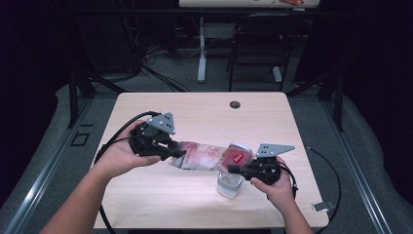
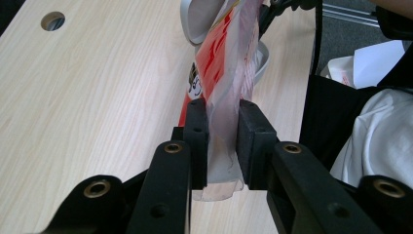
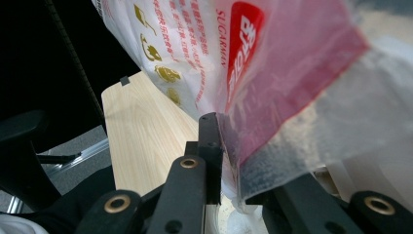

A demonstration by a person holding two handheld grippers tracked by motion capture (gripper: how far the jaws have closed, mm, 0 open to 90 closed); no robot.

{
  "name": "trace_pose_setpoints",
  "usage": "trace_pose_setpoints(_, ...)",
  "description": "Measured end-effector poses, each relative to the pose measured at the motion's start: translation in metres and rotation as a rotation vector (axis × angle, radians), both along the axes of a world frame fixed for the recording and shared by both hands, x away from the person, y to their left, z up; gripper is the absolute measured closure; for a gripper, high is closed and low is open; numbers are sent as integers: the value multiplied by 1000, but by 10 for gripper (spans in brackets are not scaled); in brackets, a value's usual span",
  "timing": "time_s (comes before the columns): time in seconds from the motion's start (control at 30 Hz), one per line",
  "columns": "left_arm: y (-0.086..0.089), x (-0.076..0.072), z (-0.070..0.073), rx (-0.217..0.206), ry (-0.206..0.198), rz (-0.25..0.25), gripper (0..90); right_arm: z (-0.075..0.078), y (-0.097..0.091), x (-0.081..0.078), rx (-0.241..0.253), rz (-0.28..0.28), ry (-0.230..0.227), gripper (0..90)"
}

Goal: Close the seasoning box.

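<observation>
A plastic bag (image 1: 204,156), clear with red and white print, hangs stretched between my two grippers just above the table. My left gripper (image 1: 175,153) is shut on the bag's left end; in the left gripper view both pads of that gripper (image 2: 223,141) pinch the film of the bag (image 2: 221,63). My right gripper (image 1: 233,169) is shut on the right end. In the right gripper view the bag (image 3: 272,73) drapes over that gripper (image 3: 234,165) and hides its right jaw. A clear container (image 1: 229,184) stands on the table under the bag's right end.
The wooden table (image 1: 195,107) has a round cable hole (image 1: 235,104) near its far edge. A white round piece (image 1: 239,146) lies just behind the bag. A chair (image 1: 258,44) and a desk leg (image 1: 201,48) stand beyond the table. Cables trail from both grippers.
</observation>
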State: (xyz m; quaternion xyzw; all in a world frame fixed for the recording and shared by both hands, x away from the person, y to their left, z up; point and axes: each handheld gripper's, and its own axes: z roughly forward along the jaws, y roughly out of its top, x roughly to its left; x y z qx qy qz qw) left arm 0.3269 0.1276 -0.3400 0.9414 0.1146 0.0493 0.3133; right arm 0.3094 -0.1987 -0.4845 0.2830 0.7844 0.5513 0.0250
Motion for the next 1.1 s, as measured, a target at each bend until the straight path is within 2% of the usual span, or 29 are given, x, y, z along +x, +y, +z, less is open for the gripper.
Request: trace_pose_setpoints(1.1,-4,-2,9,16,-19,-10,768,-1,5,0,-3,-1,-4,824)
